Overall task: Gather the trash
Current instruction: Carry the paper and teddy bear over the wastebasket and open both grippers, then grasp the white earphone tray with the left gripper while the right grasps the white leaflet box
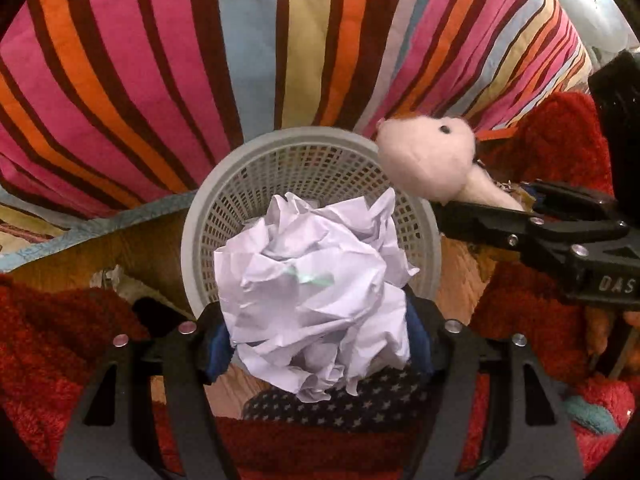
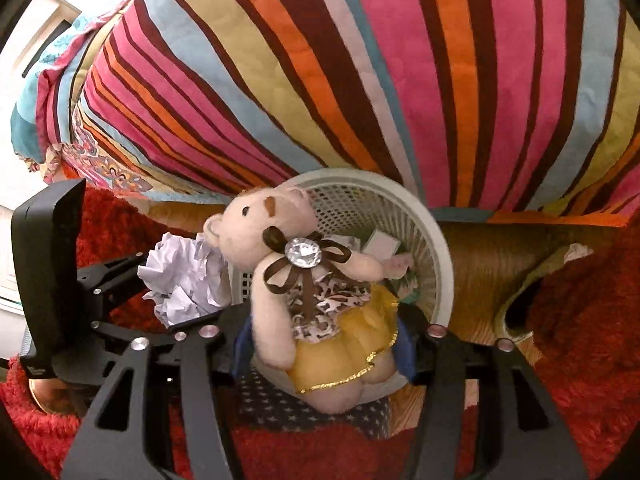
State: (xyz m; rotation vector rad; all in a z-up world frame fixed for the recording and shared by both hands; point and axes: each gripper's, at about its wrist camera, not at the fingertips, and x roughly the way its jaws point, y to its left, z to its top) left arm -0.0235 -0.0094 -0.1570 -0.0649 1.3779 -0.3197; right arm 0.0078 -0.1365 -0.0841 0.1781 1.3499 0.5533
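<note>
My left gripper (image 1: 320, 344) is shut on a big ball of crumpled white paper (image 1: 316, 296), held just in front of and above the grey mesh basket (image 1: 224, 216). My right gripper (image 2: 324, 340) is shut on a small cream teddy bear (image 2: 316, 292) in a yellow skirt with a brown bow, held over the basket's near rim (image 2: 436, 248). The bear's head (image 1: 424, 156) and the right gripper (image 1: 532, 228) show at the right of the left wrist view. The paper ball (image 2: 184, 276) and left gripper (image 2: 120, 280) show at the left of the right wrist view. Some scraps lie inside the basket.
A bed with a striped quilt (image 1: 200, 60) rises right behind the basket. A red shaggy rug (image 2: 580, 312) covers the wooden floor (image 2: 488, 256) around it. A dark star-patterned cloth (image 1: 340, 404) lies below the grippers.
</note>
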